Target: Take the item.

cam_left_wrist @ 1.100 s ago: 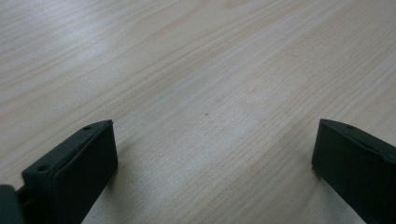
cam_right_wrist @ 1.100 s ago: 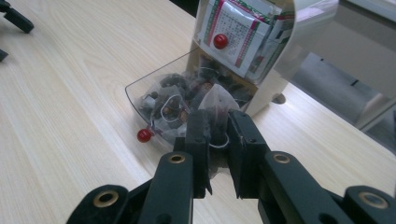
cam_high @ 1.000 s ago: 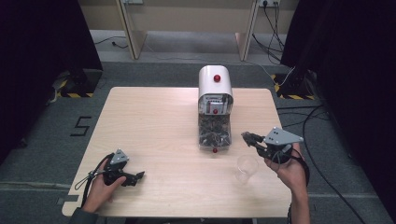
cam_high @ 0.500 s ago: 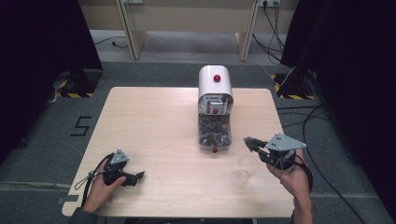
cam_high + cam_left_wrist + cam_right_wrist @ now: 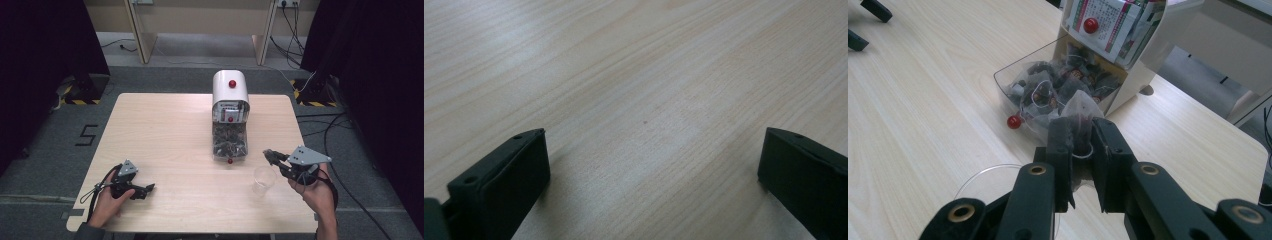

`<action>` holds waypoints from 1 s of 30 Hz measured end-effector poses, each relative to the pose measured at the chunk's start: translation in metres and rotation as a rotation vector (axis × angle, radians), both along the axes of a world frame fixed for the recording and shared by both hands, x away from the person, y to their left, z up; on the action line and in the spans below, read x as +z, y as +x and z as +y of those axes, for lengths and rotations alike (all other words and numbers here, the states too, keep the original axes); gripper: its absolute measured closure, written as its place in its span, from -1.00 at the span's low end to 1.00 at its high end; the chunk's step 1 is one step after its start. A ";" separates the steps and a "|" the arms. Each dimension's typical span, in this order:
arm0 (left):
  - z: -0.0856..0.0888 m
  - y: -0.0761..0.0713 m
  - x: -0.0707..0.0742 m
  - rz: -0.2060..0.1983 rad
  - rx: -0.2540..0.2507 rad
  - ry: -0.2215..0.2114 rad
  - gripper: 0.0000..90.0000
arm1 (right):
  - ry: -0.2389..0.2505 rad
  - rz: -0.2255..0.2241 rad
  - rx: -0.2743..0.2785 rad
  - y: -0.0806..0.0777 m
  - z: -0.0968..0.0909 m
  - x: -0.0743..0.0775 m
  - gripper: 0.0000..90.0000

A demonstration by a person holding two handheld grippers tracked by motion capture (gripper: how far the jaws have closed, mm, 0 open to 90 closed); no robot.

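Tongs (image 5: 1080, 150) pinch tea bag (image 5: 1079, 112) beside cup (image 5: 263, 178).

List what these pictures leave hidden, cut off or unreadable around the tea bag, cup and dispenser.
- Tea bag: its lower part is hidden between the right tool jaws in the right gripper view; too small to see in the high view.
- Clear cup: its near rim is covered by the tool's linkage in the right gripper view.
- Dispenser: its top is cut off by the frame edge, and the label print is too small to read.
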State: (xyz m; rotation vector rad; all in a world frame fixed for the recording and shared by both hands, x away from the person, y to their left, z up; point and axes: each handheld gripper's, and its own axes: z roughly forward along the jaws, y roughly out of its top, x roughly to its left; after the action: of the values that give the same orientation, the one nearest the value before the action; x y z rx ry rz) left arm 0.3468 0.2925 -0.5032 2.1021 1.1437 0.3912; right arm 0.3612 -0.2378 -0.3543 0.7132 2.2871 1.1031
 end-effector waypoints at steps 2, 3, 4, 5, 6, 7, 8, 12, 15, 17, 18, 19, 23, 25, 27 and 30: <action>0.000 0.000 0.000 0.000 0.000 0.000 -1.00 | -0.004 0.001 0.000 -0.002 0.000 0.000 0.77; 0.000 0.000 0.000 0.000 0.000 0.000 -1.00 | -0.004 0.001 0.000 -0.002 0.000 0.000 0.77; 0.000 0.000 0.000 0.000 0.001 -0.001 -1.00 | -0.004 0.003 0.001 -0.003 -0.001 0.000 0.77; 0.000 0.000 0.000 0.000 0.000 0.000 -1.00 | -0.005 -0.003 0.004 -0.004 -0.001 0.000 0.77; 0.000 0.000 0.000 0.000 0.000 0.000 -1.00 | -0.005 -0.001 0.003 -0.005 -0.001 0.000 0.77; 0.000 0.000 0.000 0.000 0.000 0.000 -1.00 | -0.006 -0.001 0.004 -0.005 -0.001 0.000 0.77; 0.000 0.000 0.000 0.000 0.000 0.000 -1.00 | -0.007 -0.001 0.002 -0.006 -0.001 0.000 0.77; 0.000 0.000 0.000 0.000 0.000 0.000 -1.00 | -0.015 0.006 0.004 -0.007 -0.001 -0.002 0.77; 0.000 0.000 0.000 0.000 0.000 0.000 -1.00 | -0.022 0.008 0.011 -0.008 0.000 -0.003 0.77; 0.000 0.000 0.000 0.000 0.000 0.000 -1.00 | -0.026 0.020 0.011 -0.008 0.001 -0.005 0.77; 0.000 0.000 0.000 0.000 0.000 0.000 -1.00 | -0.032 0.028 0.012 -0.008 0.001 -0.007 0.77; 0.000 0.000 0.000 0.000 0.000 0.000 -1.00 | -0.037 0.036 0.016 -0.009 0.002 -0.008 0.77; 0.000 0.000 0.000 0.000 0.000 0.000 -1.00 | -0.042 0.045 0.020 -0.011 0.002 -0.010 0.77; 0.000 0.000 0.000 0.000 0.000 0.000 -1.00 | -0.044 0.053 0.023 -0.013 0.003 -0.012 0.77; 0.000 0.000 0.000 0.000 0.000 0.000 -1.00 | -0.046 0.062 0.026 -0.014 0.003 -0.014 0.77; 0.000 0.000 0.000 0.000 0.000 0.000 -1.00 | -0.054 0.062 0.032 -0.016 0.002 -0.015 0.77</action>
State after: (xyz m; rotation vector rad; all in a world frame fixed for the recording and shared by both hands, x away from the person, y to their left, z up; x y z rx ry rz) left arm 0.3468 0.2925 -0.5032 2.1021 1.1439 0.3913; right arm 0.3457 -0.2361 -0.3694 0.7011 2.3783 1.0431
